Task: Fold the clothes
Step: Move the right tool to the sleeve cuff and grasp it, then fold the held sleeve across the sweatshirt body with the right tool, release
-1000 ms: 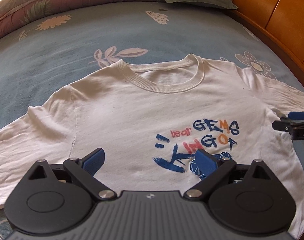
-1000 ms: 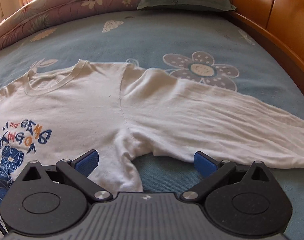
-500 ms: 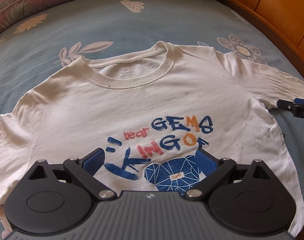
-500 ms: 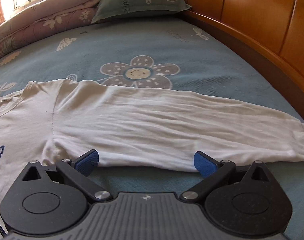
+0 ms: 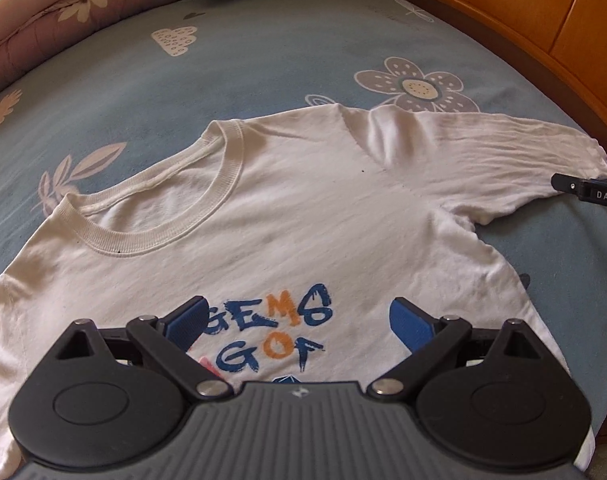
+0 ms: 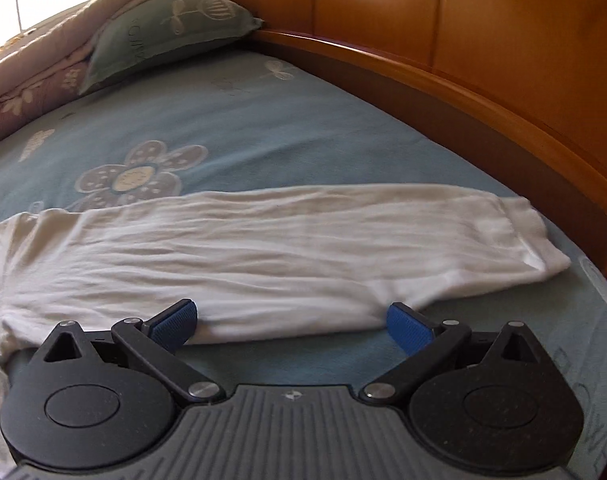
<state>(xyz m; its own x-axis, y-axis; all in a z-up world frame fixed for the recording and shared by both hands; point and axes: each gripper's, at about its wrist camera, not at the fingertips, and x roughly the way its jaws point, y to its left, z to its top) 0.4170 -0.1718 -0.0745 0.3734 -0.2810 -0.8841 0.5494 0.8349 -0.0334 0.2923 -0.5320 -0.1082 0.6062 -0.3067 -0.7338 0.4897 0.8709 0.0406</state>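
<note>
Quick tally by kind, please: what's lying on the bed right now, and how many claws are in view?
White long-sleeved shirt: 1
Green pillow: 1
Folded floral quilt: 1
Claws: 2, left claw and right claw, both open
Total: 5

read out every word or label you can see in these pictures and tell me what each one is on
"GEMS": blue and orange print on the white shirt, upper line.
"GOF": next line of that print; anything further left is hidden by the left hand-held gripper.
"DAS": label on the right hand-held gripper, cut off at the frame edge.
Lettering on the green pillow: too blurred to read.
</note>
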